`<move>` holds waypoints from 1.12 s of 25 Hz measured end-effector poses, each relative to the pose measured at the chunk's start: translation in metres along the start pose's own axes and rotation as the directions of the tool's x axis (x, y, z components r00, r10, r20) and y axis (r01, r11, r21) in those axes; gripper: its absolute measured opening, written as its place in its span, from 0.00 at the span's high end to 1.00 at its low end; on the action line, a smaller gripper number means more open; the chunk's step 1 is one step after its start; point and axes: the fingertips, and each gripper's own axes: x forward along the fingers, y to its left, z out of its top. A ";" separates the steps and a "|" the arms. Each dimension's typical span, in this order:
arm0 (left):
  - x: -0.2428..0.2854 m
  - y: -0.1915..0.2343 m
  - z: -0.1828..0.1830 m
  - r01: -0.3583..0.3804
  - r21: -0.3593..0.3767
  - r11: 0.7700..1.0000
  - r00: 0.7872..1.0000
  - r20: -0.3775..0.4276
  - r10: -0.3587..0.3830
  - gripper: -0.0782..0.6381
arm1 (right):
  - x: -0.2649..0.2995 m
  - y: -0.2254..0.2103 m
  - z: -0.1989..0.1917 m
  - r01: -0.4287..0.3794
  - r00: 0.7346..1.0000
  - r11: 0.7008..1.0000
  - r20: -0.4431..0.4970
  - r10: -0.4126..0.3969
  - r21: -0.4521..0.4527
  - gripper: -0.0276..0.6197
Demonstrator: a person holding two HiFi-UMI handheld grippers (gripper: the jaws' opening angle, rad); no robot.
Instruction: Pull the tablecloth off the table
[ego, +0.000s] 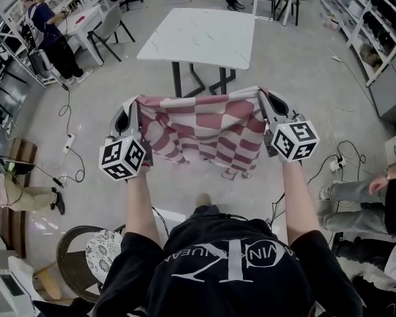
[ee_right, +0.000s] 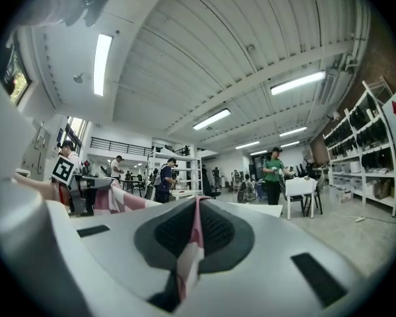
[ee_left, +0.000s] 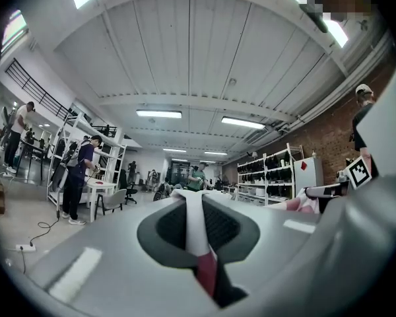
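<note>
Two grips: left claw (ego: 138, 105) and right claw (ego: 264, 99) each pinch a checked tablecloth (ego: 204, 134) corner. Cloth hangs between them, apart from the white table (ego: 201, 35).

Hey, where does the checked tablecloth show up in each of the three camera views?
Head view: the tablecloth hangs at centre, stretched between the left claw and the right claw.
Left gripper view: a strip pinched in the left claw, bottom centre.
Right gripper view: a strip pinched in the right claw, bottom centre.
Shared landmark: the person in the dark blue top.
</note>
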 end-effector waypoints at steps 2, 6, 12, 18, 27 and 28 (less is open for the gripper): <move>-0.001 0.001 0.001 -0.005 0.001 1.000 1.000 0.004 0.005 0.86 | 0.001 0.001 0.002 0.000 1.000 1.000 0.004 0.000 -0.006 0.94; -0.003 0.000 0.003 -0.012 0.001 1.000 1.000 0.007 0.012 0.86 | 0.000 0.001 0.005 0.000 1.000 1.000 0.011 0.000 -0.007 0.94; -0.002 -0.003 -0.005 -0.016 0.002 1.000 1.000 0.001 0.016 0.86 | -0.001 -0.005 -0.003 0.010 1.000 1.000 0.012 -0.010 0.015 0.94; -0.002 -0.004 -0.015 -0.018 -0.013 1.000 1.000 -0.005 0.018 0.86 | -0.002 -0.007 -0.013 0.022 1.000 1.000 0.008 -0.022 0.022 0.94; 0.001 -0.005 -0.015 -0.017 -0.010 1.000 1.000 -0.007 0.017 0.86 | -0.001 -0.010 -0.015 0.031 1.000 0.999 0.006 -0.031 0.022 0.94; 0.002 -0.004 -0.016 -0.017 -0.011 1.000 1.000 -0.007 0.016 0.86 | 0.000 -0.010 -0.016 0.031 0.999 0.999 0.005 -0.031 0.024 0.94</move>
